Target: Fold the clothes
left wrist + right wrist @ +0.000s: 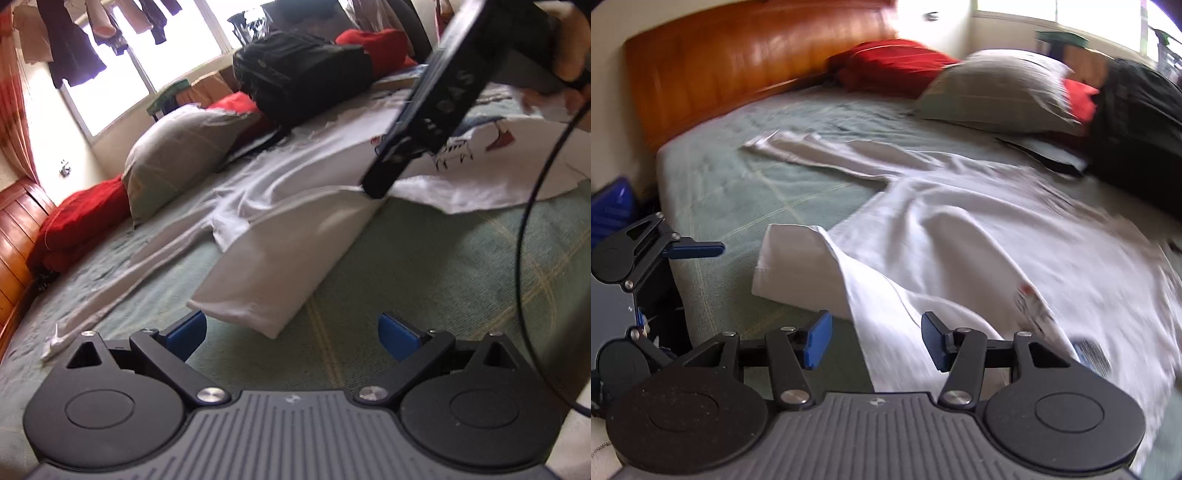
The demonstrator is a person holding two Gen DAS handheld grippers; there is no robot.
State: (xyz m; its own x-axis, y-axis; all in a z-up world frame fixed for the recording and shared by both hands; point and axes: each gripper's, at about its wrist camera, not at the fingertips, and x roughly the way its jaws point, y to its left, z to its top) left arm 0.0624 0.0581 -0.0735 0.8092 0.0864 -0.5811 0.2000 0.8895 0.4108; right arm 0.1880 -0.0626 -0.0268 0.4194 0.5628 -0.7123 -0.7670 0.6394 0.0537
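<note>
A white long-sleeve shirt (pixel 303 158) with a small printed picture lies spread on the green bedsheet (pixel 424 266). One sleeve stretches toward the headboard, and the other sleeve (pixel 273 266) is folded over near me. My left gripper (pixel 291 336) is open just short of that folded sleeve's cuff, with nothing in it. My right gripper (pixel 875 339) is open, with the shirt's (pixel 960 221) side edge running between its blue pads (pixel 818 339). In the left wrist view, the right gripper's tip (pixel 373 188) touches that edge. A hand (pixel 569 48) holds it.
A grey pillow (pixel 181 155), red pillows (pixel 81 218) and a black backpack (pixel 303 74) line the far side of the bed. The wooden headboard (pixel 738 62) is at the left. A black cable (pixel 524 240) hangs at the right. Clothes hang at the window (pixel 122 74).
</note>
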